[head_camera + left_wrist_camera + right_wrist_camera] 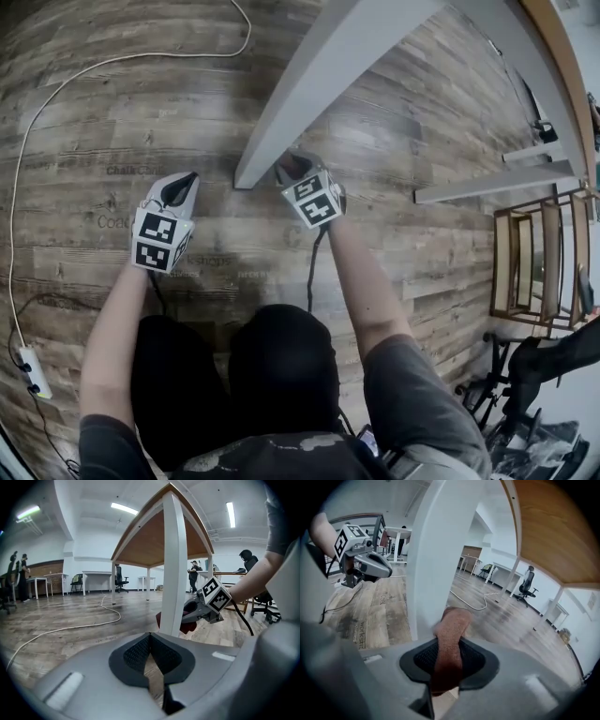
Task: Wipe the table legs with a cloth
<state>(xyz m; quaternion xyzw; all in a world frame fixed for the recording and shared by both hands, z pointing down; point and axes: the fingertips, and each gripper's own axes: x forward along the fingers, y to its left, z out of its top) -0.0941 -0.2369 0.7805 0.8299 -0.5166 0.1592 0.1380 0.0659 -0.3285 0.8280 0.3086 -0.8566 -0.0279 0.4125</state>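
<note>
A white table leg (291, 98) runs down to its foot on the wood floor; it also stands at the centre of the left gripper view as a leg (174, 564). My right gripper (293, 172) is shut on a reddish-brown cloth (452, 625) and holds it against the lower end of the leg (433, 559). From the left side, the cloth (188, 626) shows behind the leg, under the right gripper (199, 610). My left gripper (180, 187) hovers left of the leg's foot, apart from it, jaws shut with nothing between them (150, 652).
A white cable (56, 94) loops over the floor at left and leads to a power strip (33, 372). Another table leg (487, 183) and a wooden frame (534, 262) stand at right, with an office chair (511, 394) below. People and desks stand far off.
</note>
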